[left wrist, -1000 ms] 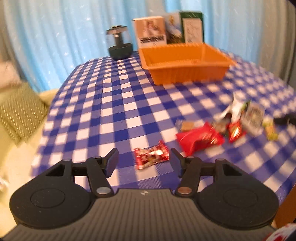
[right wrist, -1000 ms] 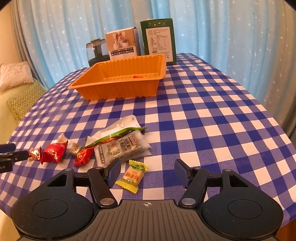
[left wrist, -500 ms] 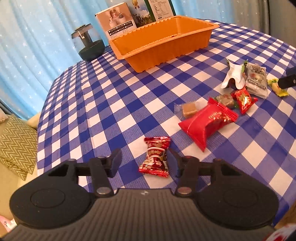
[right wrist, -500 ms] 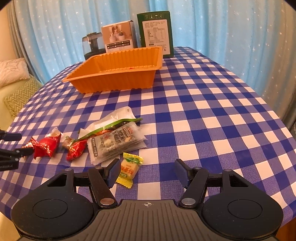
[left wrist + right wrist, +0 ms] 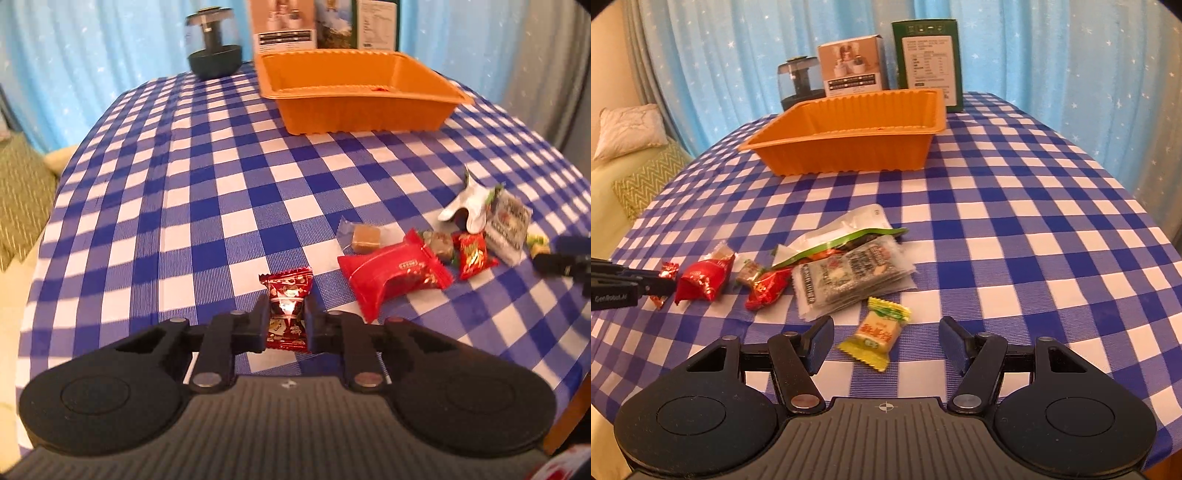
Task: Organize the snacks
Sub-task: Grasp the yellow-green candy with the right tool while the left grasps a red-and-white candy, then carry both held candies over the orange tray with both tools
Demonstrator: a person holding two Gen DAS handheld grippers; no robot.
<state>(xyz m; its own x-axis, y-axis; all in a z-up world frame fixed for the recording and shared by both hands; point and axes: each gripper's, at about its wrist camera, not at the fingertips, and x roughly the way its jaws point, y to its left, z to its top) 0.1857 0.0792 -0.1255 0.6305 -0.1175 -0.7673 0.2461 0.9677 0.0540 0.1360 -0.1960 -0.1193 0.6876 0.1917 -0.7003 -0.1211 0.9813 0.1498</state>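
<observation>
My left gripper (image 5: 287, 321) is clamped on a small dark-red candy (image 5: 288, 311); glossy foil, crimped ends, printed figures, standing on end between the pads, near the table's front edge; whether it touches the cloth I cannot tell. My right gripper (image 5: 886, 341) hangs wide apart with a yellow candy (image 5: 876, 332) lying on the cloth between its fingers, untouched. Rest of the pile sits between the two grippers: big red packet (image 5: 393, 271), brown toffee (image 5: 365, 238) in clear wrap just behind it, small red sachet (image 5: 474, 254), grey seaweed packs (image 5: 847, 275), white pouch (image 5: 849, 229) behind. Orange tray (image 5: 849, 147) stands farther back, well apart from the pile; two boxes and a dark jar (image 5: 796, 83) behind it. Checked tablecloth (image 5: 1015, 221) is bare between pile and tray and to the right; table rim curves away on both sides.
</observation>
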